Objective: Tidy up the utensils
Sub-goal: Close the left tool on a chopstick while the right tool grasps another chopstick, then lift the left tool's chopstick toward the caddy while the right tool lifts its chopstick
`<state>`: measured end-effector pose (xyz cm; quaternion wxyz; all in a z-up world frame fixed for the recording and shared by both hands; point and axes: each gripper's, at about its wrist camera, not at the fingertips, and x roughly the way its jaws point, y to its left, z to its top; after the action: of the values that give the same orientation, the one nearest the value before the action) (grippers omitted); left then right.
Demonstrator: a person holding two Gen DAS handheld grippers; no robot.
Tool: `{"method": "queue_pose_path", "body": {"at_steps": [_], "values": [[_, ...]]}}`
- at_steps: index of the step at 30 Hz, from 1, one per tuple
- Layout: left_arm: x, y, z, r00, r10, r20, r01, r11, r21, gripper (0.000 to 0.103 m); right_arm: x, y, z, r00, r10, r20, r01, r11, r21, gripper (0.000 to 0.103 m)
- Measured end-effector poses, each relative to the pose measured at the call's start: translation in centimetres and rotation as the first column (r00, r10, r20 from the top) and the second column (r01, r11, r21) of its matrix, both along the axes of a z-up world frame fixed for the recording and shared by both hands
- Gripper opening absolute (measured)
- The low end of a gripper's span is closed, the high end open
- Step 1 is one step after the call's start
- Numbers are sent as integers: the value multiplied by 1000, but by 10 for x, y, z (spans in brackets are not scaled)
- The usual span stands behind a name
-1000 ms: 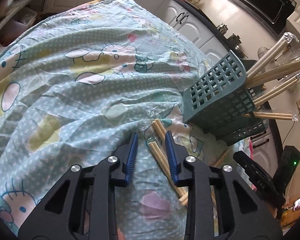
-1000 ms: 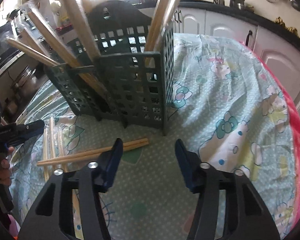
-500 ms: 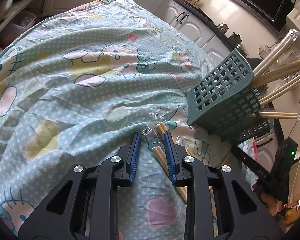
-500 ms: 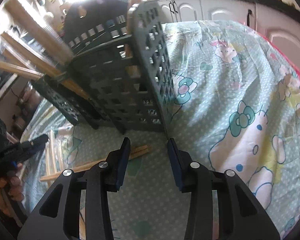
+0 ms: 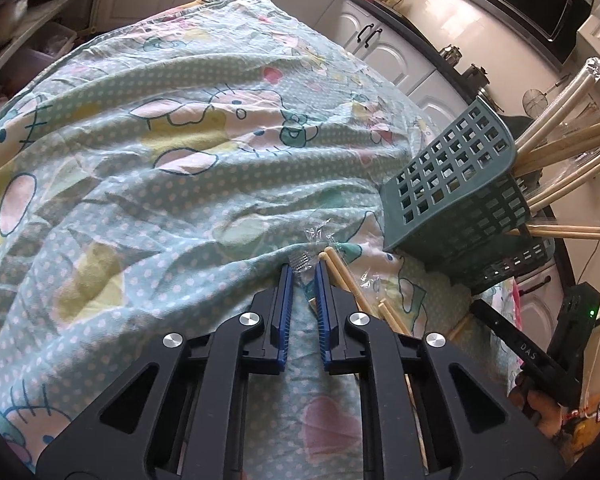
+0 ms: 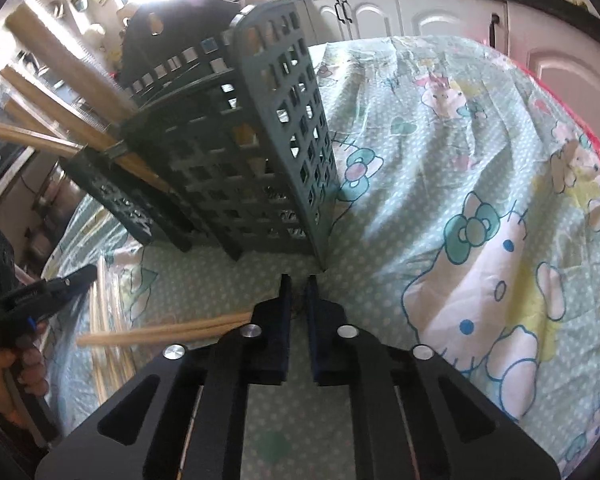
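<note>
Grippers both just narrowed — left gripper [image 5: 303, 270] pinches a clear chopstick wrapper [image 5: 300, 260], right gripper [image 6: 298, 280] clamps a chopstick pair [image 6: 160, 330] beside the green basket [image 6: 260, 140].

Caddy [image 5: 452, 184]: matt green plastic lattice before you.
Chopsticks [image 6: 168, 330]: pale bare wood.
Tablecloth [image 5: 140, 184]: your creased printed cotton.

Wrapped chopsticks [image 5: 342, 276] beside green caddy [image 5: 456, 204]

A cartoon-print tablecloth [image 5: 148, 168] with pale dots covers the table. White cabinets [image 5: 380, 46] with dark handles stand behind it, and a black microwave [image 5: 524, 4] sits high on the wall.
</note>
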<state>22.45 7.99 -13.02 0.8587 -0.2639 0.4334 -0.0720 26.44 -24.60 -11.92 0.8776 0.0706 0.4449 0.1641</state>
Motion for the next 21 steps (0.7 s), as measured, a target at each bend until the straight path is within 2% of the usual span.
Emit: {"method": "queue_pose_path", "body": {"at_steps": [7,11,17,21], "values": [[-12,6,3,1000,0,8,0,1000,-16,2,-22,6,11,999,25,33,-24,999,-33,4],[-27,11,12,999,12,41,-11,1000,-19,2,-34,9,25,997,45,69,-42,998,-43,4],[-48,14,29,995,17,95,-17,1000,2,1,-57,23,61,980,104,168,-94,993,-66,4],[-70,10,45,989,14,150,-21,999,44,1,-73,39,83,960,159,231,-141,986,-90,4]]}}
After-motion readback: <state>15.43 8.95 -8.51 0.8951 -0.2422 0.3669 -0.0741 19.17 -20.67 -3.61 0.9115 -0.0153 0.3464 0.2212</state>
